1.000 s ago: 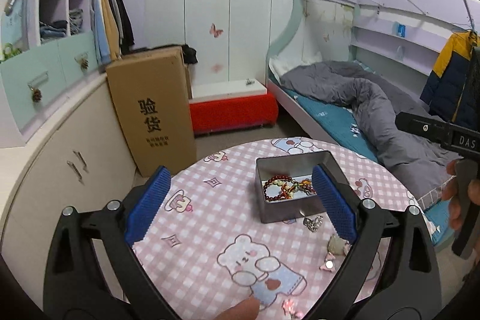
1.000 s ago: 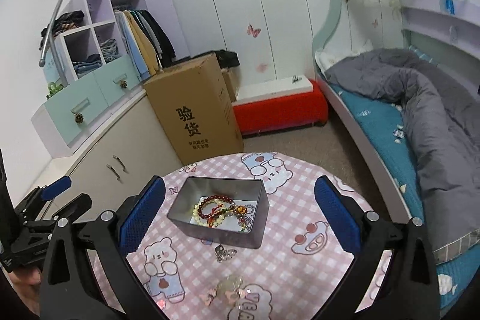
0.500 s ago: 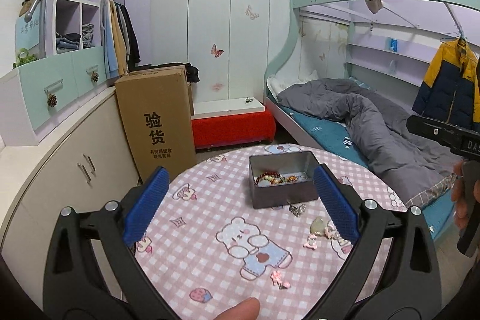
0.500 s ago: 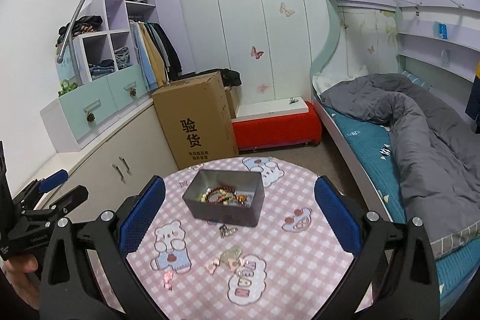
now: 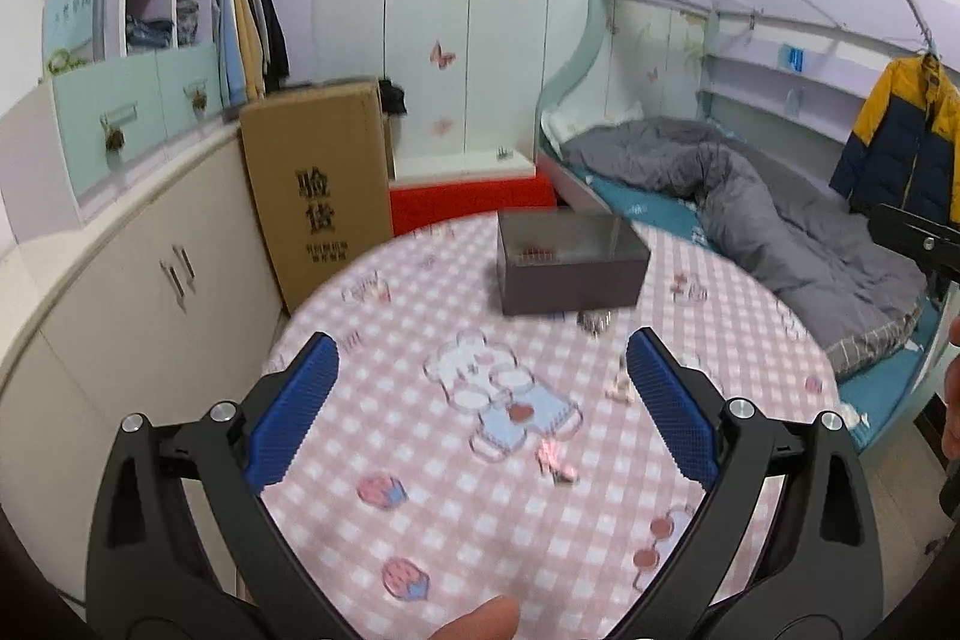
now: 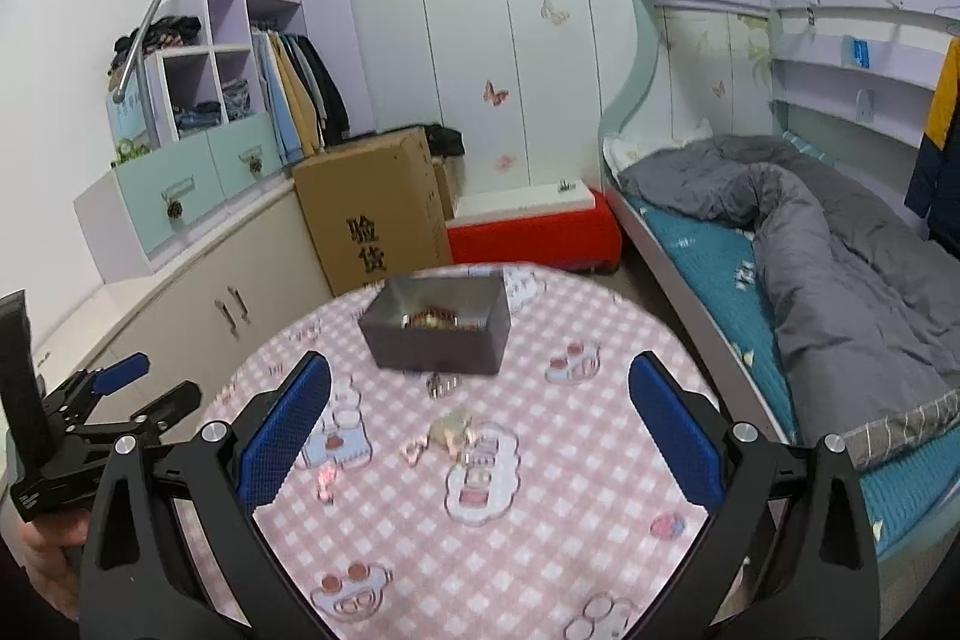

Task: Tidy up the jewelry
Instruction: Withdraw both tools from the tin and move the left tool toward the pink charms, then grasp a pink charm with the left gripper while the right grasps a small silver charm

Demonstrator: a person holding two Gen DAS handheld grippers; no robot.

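A grey metal box (image 5: pixel 570 261) with beaded bracelets inside stands at the far side of the round pink checked table (image 5: pixel 456 520); it also shows in the right wrist view (image 6: pixel 441 331). Small loose jewelry pieces lie in front of it: a silver piece (image 6: pixel 443 386), a pale piece (image 6: pixel 451 430) and a pink piece (image 5: pixel 555 460). My left gripper (image 5: pixel 480 406) is open and empty, held back from the box above the table. My right gripper (image 6: pixel 480 430) is open and empty above the loose pieces.
A cardboard box (image 6: pixel 375 202) and a red bench (image 6: pixel 534 235) stand beyond the table. Cabinets (image 5: pixel 138 280) run along the left. A bunk bed with a grey duvet (image 6: pixel 840 250) is on the right.
Both grippers have pulled back and dropped lower, so the box looks farther off and more side-on. Both stay open and empty.
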